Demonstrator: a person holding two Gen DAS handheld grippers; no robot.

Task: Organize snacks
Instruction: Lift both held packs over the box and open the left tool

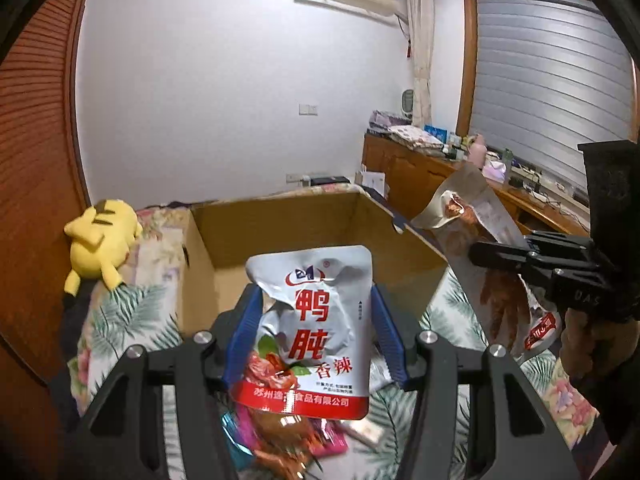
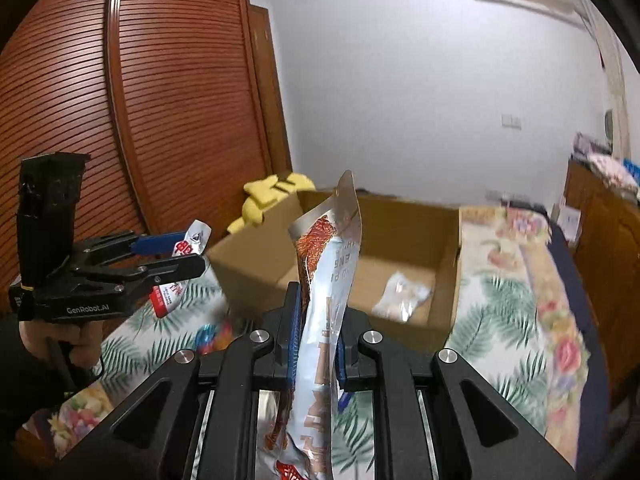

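My left gripper (image 1: pixel 316 312) is shut on a white and red snack pouch (image 1: pixel 316 320) with red Chinese letters, held above the bed in front of an open cardboard box (image 1: pixel 304 220). My right gripper (image 2: pixel 316 320) is shut on a tall silver snack pouch (image 2: pixel 326 280) with brown food printed on it, held upright near the box (image 2: pixel 448 240). In the left wrist view the right gripper (image 1: pixel 480 254) holds that pouch (image 1: pixel 472 216) at the box's right corner. In the right wrist view the left gripper (image 2: pixel 188 252) holds its pouch (image 2: pixel 176 276) left of the box. One clear packet (image 2: pixel 402 294) lies inside the box.
Several loose snack packets (image 1: pixel 288 436) lie on the floral bedspread (image 1: pixel 132 312) below my left gripper. A yellow plush toy (image 1: pixel 100 240) lies left of the box. A wooden wardrobe (image 2: pixel 160 100) stands on the left, and a cluttered wooden desk (image 1: pixel 440 168) on the right.
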